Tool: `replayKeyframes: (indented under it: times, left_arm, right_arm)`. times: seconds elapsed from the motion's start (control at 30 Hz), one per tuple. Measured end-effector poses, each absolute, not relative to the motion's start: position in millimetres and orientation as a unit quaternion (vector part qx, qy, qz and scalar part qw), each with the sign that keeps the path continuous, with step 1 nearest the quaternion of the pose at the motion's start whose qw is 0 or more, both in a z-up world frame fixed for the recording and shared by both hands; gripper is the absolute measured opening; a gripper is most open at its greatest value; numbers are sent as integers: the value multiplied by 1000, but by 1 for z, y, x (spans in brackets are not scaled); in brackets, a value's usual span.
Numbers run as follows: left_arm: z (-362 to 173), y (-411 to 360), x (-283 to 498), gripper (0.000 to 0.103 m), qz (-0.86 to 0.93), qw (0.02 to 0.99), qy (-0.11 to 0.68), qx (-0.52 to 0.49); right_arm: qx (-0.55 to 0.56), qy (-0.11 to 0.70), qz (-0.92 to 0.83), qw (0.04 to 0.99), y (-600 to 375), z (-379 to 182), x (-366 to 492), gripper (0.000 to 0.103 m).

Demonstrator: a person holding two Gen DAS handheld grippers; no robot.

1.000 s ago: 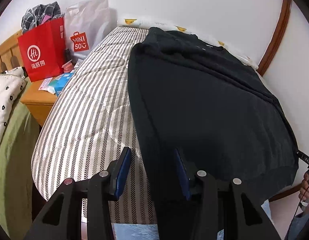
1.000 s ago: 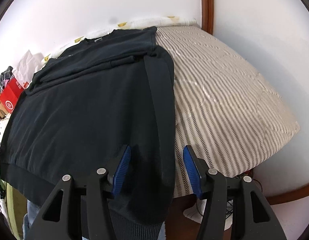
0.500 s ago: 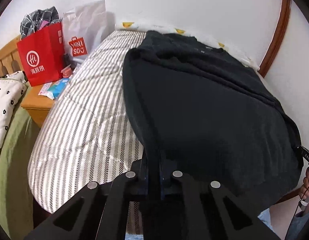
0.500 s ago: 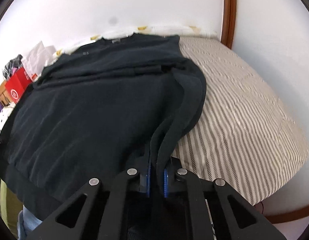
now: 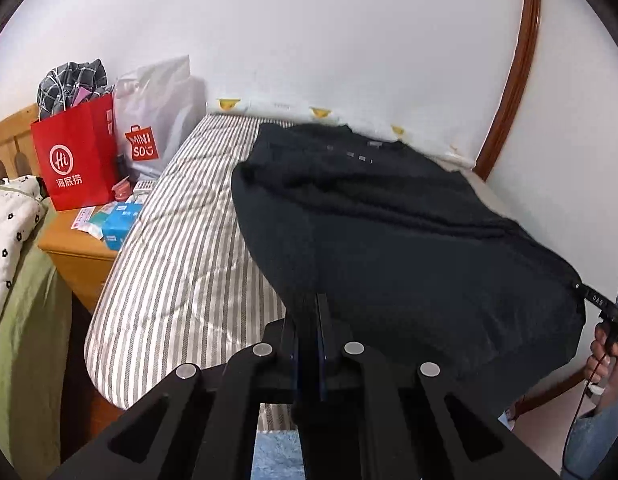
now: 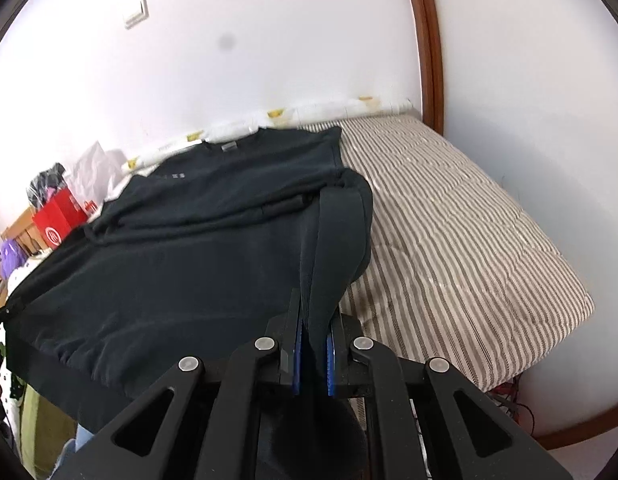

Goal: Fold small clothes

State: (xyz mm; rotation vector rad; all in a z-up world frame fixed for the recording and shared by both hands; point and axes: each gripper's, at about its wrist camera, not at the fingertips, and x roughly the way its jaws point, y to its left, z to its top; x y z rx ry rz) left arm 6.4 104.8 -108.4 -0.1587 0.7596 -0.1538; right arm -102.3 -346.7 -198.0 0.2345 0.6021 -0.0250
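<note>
Both grippers clamp the black sweatshirt [image 5: 409,248]: left gripper [image 5: 307,344] pinched tight on one near hem corner, right gripper [image 6: 313,354] on the other (blue pads barely apart). Ahead of them, the garment lies spread over the striped bed [image 6: 461,232], collar farthest away.

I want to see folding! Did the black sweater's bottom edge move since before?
Yes. The sweater's near edge, clamped in both tongs, lifted off the striped mattress.
</note>
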Motion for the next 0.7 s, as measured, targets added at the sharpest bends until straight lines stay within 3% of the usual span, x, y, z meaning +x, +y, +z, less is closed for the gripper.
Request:
replayKeyframes:
  times: [0.2, 0.7]
  left_arm:
    - [-90, 116, 33, 7, -61, 931, 342, -112]
    - [-61, 98, 161, 7, -21, 944, 316, -88]
  right_arm:
    - [130, 268, 5, 954, -345, -176, -85, 9]
    - [112, 225, 7, 968, -354, -110, 28, 9]
